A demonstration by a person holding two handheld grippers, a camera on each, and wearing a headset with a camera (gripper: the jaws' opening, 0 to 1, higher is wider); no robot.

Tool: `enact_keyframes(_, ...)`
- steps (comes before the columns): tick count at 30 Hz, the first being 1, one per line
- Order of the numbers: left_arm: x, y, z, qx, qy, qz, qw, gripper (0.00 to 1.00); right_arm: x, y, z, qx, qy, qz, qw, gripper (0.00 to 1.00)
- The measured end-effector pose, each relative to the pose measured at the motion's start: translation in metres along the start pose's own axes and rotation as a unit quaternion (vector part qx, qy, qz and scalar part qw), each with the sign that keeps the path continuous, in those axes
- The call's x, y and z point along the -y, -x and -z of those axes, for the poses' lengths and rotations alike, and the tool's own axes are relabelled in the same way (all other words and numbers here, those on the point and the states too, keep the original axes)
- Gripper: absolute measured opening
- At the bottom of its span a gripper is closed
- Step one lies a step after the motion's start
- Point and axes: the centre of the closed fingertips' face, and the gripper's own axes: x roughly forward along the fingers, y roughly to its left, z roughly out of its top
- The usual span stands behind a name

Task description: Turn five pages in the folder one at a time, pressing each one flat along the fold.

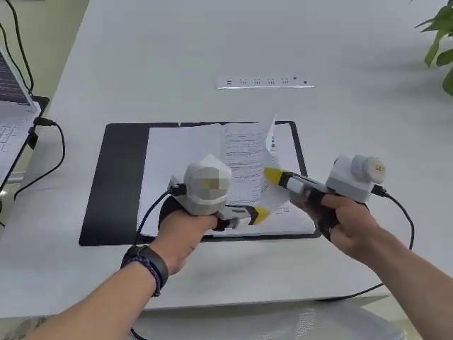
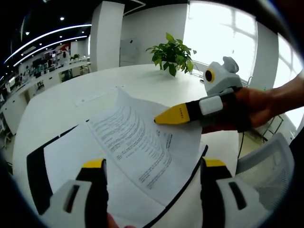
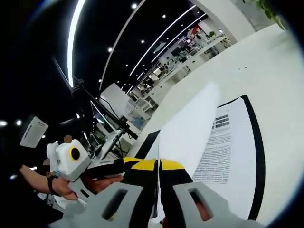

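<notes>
Folder (image 1: 117,184) lies open and flat, dead centre in the head view, its long axis running left to right across the table (image 1: 177,49). Its black cover shows bare on the left, with white sheets filling the middle and right. One page (image 1: 244,159) is up off the stack, right of centre. It curls, its free corner points at the top of the frame, and its printed lines face the camera. The right gripper (image 1: 272,173) reaches in from the lower right, with its yellow tips pressed together on that page's right edge. In the right gripper view the sheet rises edge-on out of the closed jaws, and the printed page underneath lies flat to the right. The left gripper (image 1: 256,214) sits low, just at the folder's near edge, below the raised page. In its own view the jaws are spread wide, one yellow tip at lower left and one at lower right. The lifted page hangs between and beyond them, and they hold nothing. A power strip (image 1: 263,82) lies above the folder, a laptop (image 1: 10,106) is at the left edge, and a plant (image 1: 440,42) is at the upper right.
</notes>
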Motion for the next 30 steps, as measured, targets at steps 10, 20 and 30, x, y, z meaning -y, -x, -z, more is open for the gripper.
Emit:
enact_keyframes(10,-0.026,0.031,0.009,0.009,0.014,-0.025,0.9995,0.80,-0.031,-0.031,0.006,-0.012,0.012,-0.029,0.9994,0.00)
enact_keyframes(20,-0.050,0.059,0.020,0.016,0.028,-0.048,0.9984,0.81,-0.058,-0.054,0.017,-0.020,0.014,-0.052,0.9983,0.00)
enact_keyframes(30,-0.071,0.087,0.029,0.023,0.037,-0.071,0.9965,0.81,-0.083,-0.074,0.029,-0.035,0.019,-0.075,0.9964,0.00)
